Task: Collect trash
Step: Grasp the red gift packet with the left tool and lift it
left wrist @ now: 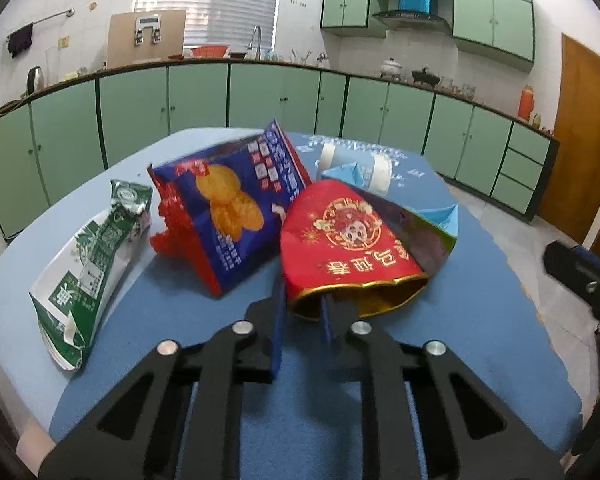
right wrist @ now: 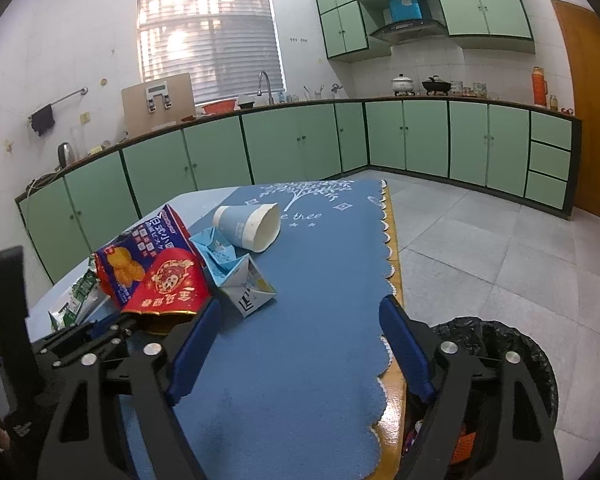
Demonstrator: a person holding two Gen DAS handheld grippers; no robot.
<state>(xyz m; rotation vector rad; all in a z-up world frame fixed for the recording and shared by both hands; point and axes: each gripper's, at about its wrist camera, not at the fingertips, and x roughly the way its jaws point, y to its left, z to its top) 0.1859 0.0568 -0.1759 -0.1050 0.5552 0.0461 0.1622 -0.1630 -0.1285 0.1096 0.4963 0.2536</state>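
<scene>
A kitchen with white tiled walls (right wrist: pixel 40 40) and a pale grey tiled floor (right wrist: pixel 480 240). Mint-green base cabinets (right wrist: pixel 292 140) run along two walls, with matching upper cabinets (right wrist: pixel 488 4) around a range hood (right wrist: pixel 408 28). Daylight comes through a blinded window (right wrist: pixel 208 36) above the tap (right wrist: pixel 265 86). A wooden door (right wrist: pixel 588 112) stands at right.

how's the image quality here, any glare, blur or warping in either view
Left wrist: strong fisheye bends the counter into an arc, the window is blown out, and the other gripper at the right edge is smeared. Right wrist: same warping and dark corners, bright window, a glossy sheen on the table edge; the cup and wrappers look sharp.
</scene>
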